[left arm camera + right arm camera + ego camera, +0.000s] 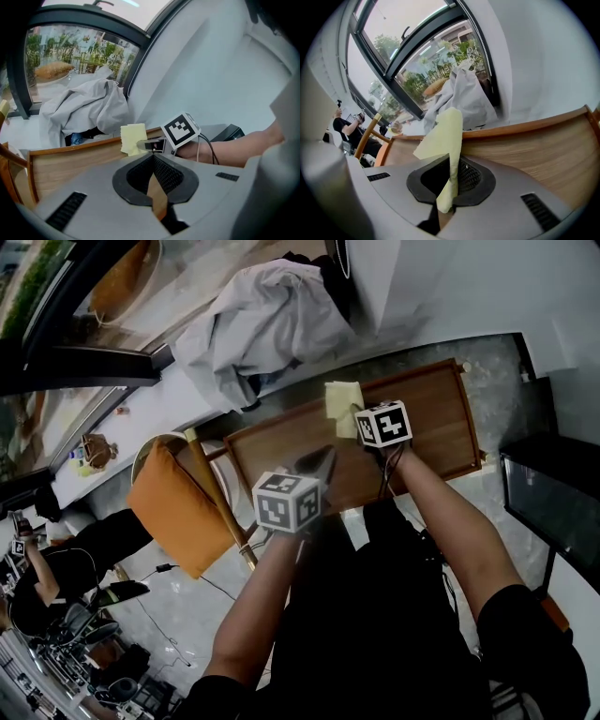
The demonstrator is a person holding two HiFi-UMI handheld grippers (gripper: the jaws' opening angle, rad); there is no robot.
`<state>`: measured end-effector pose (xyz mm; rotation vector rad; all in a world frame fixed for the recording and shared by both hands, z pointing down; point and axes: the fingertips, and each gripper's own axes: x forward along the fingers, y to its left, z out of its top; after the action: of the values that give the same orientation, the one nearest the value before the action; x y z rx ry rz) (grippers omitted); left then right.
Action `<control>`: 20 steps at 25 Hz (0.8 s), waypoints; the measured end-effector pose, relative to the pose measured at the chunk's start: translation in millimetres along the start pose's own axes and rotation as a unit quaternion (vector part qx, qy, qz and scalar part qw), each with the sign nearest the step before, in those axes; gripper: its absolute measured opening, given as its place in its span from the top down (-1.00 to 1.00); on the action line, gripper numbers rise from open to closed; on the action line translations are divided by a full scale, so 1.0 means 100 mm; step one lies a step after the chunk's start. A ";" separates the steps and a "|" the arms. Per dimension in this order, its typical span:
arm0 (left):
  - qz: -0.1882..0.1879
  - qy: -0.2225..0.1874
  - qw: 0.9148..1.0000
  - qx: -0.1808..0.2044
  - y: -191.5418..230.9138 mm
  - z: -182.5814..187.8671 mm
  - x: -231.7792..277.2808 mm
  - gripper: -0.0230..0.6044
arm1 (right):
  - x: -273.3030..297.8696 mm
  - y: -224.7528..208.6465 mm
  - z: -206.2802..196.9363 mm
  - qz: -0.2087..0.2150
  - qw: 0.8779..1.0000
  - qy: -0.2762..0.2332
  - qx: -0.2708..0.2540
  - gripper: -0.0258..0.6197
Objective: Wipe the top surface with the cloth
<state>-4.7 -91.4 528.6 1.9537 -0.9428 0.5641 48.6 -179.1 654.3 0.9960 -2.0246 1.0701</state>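
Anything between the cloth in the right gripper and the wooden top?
Nothing visible. The right gripper is shut on the cloth over the wooden top, bare beneath it. The left gripper, shut and empty, hangs aside toward the near edge.

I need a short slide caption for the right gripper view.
Right gripper shut on the yellow cloth, with the wooden table in front of it.

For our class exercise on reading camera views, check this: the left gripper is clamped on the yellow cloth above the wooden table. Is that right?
Wrong gripper. The right gripper is clamped on the yellow cloth above the wooden table, as the right gripper view shows. The left gripper is shut on nothing.
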 end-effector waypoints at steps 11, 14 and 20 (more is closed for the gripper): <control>0.009 0.005 1.000 -0.003 -0.04 0.04 0.20 0.90 | -0.19 -0.37 0.02 -0.012 1.000 -0.008 0.008 0.82; 0.010 0.004 1.000 -0.004 -0.04 0.09 0.27 0.90 | -0.25 -0.49 0.04 -0.015 1.000 -0.012 0.008 0.82; 0.002 0.009 1.000 -0.001 -0.12 0.14 0.41 0.90 | -0.40 -0.77 0.05 -0.031 0.999 -0.021 0.020 0.82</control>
<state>30.1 -115.7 543.3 1.9413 -0.9372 0.5817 132.8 -199.7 650.1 1.1027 -2.0005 1.0690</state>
